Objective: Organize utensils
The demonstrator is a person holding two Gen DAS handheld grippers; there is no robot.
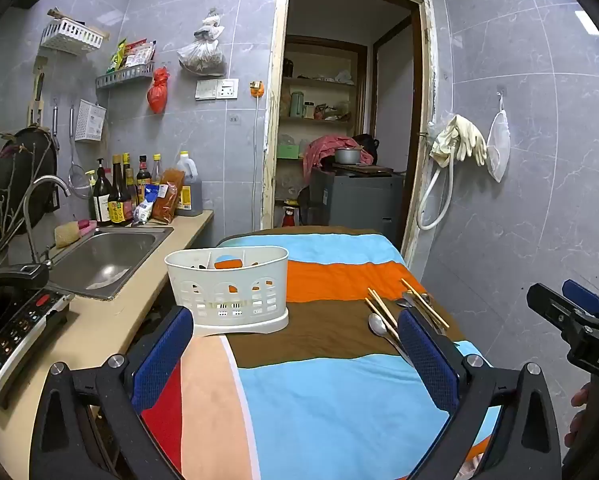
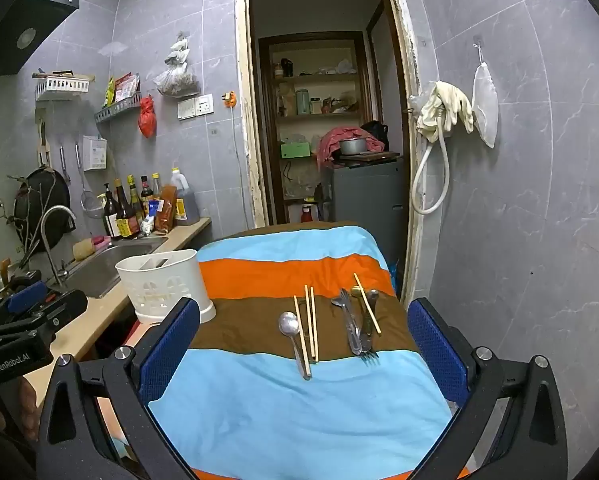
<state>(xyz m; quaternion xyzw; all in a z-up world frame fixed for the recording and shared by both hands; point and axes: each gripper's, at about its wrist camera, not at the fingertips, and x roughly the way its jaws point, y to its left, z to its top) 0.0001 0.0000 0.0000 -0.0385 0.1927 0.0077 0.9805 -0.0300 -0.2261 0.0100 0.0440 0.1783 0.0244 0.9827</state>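
A white utensil holder with dividers stands on the left of a striped cloth. On the brown stripe lie a steel spoon, three wooden chopsticks, a pile of forks and spoons, and one more chopstick across that pile. My left gripper is open and empty, near the holder. My right gripper is open and empty, hovering in front of the utensils. Each gripper shows at the edge of the other's view.
The striped cloth covers a table. A counter at the left holds a sink, bottles and an induction cooker. An open doorway is behind; a tiled wall stands close on the right.
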